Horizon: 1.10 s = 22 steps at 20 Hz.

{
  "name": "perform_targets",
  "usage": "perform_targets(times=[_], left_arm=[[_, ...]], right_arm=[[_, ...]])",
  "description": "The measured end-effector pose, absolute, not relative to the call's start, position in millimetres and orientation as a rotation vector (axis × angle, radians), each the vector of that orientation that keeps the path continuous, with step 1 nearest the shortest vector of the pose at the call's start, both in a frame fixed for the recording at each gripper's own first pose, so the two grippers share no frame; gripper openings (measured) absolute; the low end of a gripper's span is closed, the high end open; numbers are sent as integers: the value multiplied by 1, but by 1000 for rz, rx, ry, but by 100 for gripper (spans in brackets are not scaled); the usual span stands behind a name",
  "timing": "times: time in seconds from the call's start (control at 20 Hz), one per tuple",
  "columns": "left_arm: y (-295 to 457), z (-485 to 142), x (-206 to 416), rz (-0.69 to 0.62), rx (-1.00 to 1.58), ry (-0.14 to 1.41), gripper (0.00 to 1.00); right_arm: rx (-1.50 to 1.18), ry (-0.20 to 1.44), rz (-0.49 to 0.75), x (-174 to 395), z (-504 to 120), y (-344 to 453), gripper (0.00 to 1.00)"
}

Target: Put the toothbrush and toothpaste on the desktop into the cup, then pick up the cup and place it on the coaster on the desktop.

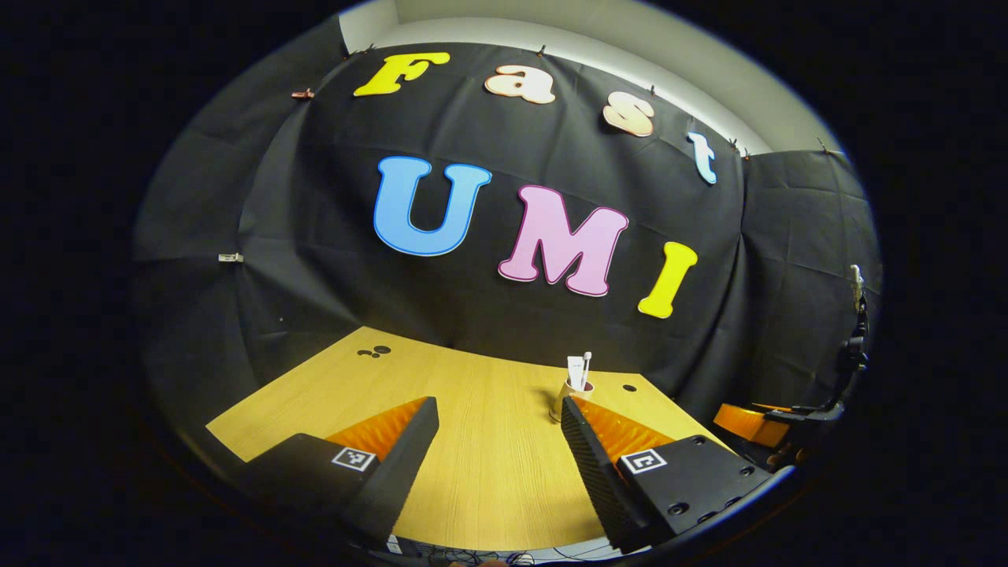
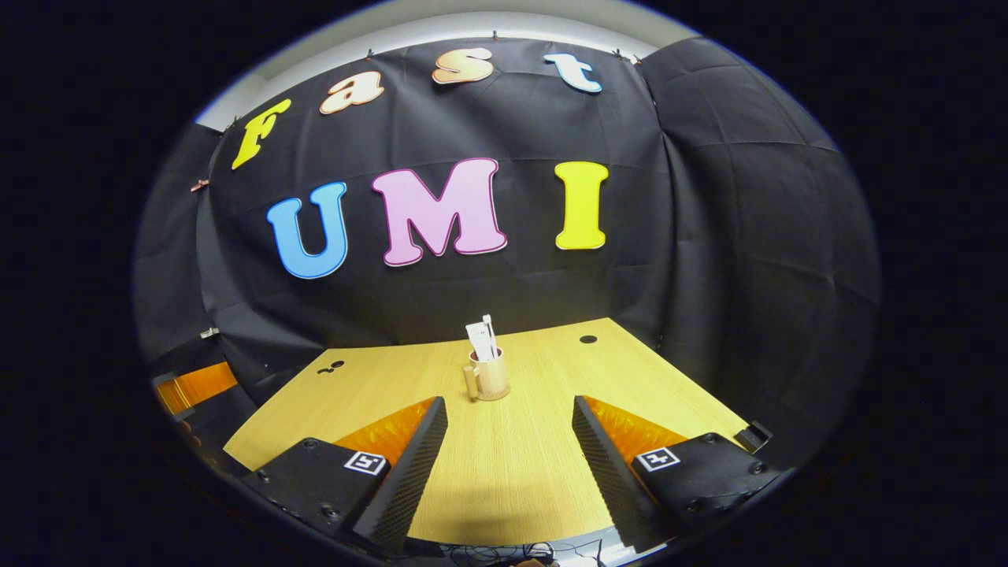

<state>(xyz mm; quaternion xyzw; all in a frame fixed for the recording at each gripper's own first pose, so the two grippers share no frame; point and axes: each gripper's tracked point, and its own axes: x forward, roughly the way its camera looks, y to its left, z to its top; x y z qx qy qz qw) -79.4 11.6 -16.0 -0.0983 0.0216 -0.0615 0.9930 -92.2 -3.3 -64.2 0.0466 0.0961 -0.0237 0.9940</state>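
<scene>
- Left tongs (image 1: 496, 441): wide apart, nothing held, hanging above the near part of the table (image 1: 488, 480).
- Cup (image 2: 490, 376) in the right gripper view: upright mid-table, handle toward the left, toothbrush (image 2: 488, 335) and toothpaste (image 2: 477, 340) standing in it, tops above the rim.
- Right tongs (image 2: 510, 441): wide apart too, empty, well short of the cup and roughly lined up with it.
- Step in hand, as judged: lifting the cup. Best taken low on the body with both fingers square across it, kept level so that nothing tips out.
- Coaster: hard to make out. A faint disc seems to sit right under the cup; cannot tell whether coaster or the cup's own base.
- Small dark spots near the table's far edge: too small to identify.
- Cup's lower part in the left gripper view: cut off behind a finger.
</scene>
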Motion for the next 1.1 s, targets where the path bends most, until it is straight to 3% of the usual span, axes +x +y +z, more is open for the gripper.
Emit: perform_targets(times=[1.1], left_arm=[[-37,-42,-102,-194,-98,81,98]], right_arm=[[52,270,-10,-132,-95,3,98]])
